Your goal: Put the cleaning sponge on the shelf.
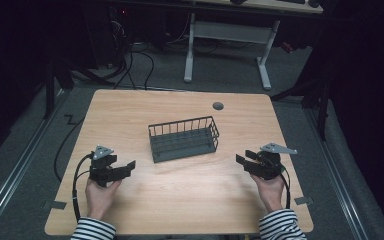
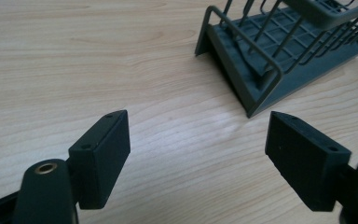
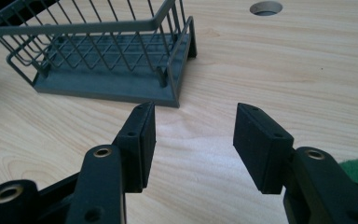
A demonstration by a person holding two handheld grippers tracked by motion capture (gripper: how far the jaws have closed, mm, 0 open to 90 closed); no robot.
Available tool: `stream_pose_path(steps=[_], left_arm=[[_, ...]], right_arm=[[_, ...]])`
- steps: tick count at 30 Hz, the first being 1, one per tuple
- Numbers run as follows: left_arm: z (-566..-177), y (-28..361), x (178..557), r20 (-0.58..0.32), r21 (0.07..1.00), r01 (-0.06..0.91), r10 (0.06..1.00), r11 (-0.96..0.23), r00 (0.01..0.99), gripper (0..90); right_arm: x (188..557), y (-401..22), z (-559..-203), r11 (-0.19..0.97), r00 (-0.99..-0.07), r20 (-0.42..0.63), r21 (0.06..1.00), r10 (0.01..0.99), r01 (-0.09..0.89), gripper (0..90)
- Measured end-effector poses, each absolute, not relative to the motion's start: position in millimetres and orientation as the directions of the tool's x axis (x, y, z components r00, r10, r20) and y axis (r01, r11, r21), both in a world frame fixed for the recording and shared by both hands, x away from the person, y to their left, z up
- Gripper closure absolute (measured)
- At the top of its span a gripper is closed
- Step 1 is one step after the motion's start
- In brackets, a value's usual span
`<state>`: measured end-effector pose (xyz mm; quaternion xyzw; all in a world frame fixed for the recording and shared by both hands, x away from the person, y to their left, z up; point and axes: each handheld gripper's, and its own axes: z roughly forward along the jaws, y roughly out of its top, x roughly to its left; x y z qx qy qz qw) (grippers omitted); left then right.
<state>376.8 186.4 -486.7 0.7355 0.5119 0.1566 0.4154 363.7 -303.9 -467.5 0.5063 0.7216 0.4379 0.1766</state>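
A dark grey wire basket (image 1: 183,138) stands in the middle of the wooden table (image 1: 180,200); nothing shows inside it. My left gripper (image 1: 129,166) is held at the table's left, its jaws pointing right toward the basket (image 2: 279,51). Those jaws stand wide apart with bare wood between them (image 2: 198,140). My right gripper (image 1: 243,159) hovers at the right, pointing left toward the basket (image 3: 107,56). Its jaws stand partly apart with nothing between them (image 3: 195,140).
A round cable hole (image 1: 218,106) sits in the table near the far edge, also in the right gripper view (image 3: 265,7). A white desk frame (image 1: 227,45) and cables lie on the floor beyond. Striped sleeves (image 1: 92,230) enter from the bottom.
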Motion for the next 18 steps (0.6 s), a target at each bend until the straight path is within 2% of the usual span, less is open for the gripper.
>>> stream_pose_path(steps=[13,18], left_arm=[[-467,173,386,-0.217,0.785,0.608,0.866,-0.119,0.451,23.5],[-460,167,392,-0.197,0.78,0.609,0.866,-0.146,0.46,23.7]], right_arm=[[386,-295,-446,0.113,-0.429,0.178,0.813,0.885,0.571,51.0],[395,-287,-439,0.128,-0.44,0.17,0.811,0.882,0.571,51.1]])
